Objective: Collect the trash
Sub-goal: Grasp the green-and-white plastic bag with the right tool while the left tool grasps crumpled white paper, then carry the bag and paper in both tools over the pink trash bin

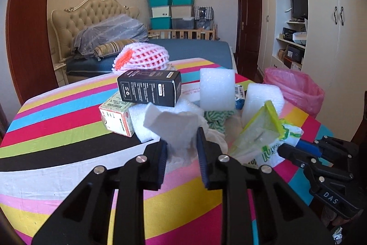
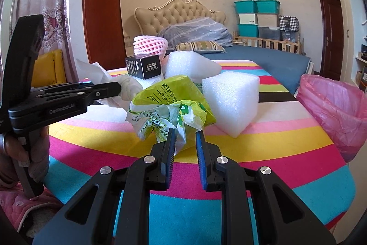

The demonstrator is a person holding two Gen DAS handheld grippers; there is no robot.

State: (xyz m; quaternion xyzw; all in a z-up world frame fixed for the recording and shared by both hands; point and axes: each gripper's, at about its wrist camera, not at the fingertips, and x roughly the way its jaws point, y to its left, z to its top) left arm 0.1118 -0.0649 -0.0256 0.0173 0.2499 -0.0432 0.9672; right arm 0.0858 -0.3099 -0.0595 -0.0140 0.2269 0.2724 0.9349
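**Both grippers at the trash pile on the striped table**

The left gripper point(image 1: 181, 141) has its fingers parted, one on each side of a crumpled white tissue point(image 1: 176, 123); the pads sit close to the paper, but a gap shows on the left side, so the grasp is not closed. The right gripper point(image 2: 185, 131) is likewise spread, its two blue-padded fingers straddling the lower twist of a crumpled green-and-white plastic bag point(image 2: 169, 107) (the pads look just short of pinching it).

Around these two pieces lies the rest of the pile. A black carton point(image 1: 149, 87) rests tilted on top of a white-and-red box point(image 1: 117, 116), just behind the tissue. Two white foam blocks point(image 1: 216, 88) stand beside each other to the right of the carton, with a green-striped cloth point(image 1: 215, 118) bunched at their foot. A pink foam fruit net point(image 1: 142, 56) sits at the far edge of the pile.

All of it rests on a table under a rainbow-striped cloth point(image 1: 57, 111). At the table's right edge stands a bin lined with a pink bag point(image 2: 337, 107), its mouth open, well apart from the green bag. Beyond the table are a bed point(image 2: 263, 56) with a tufted headboard and stacked teal storage boxes point(image 2: 257, 15).
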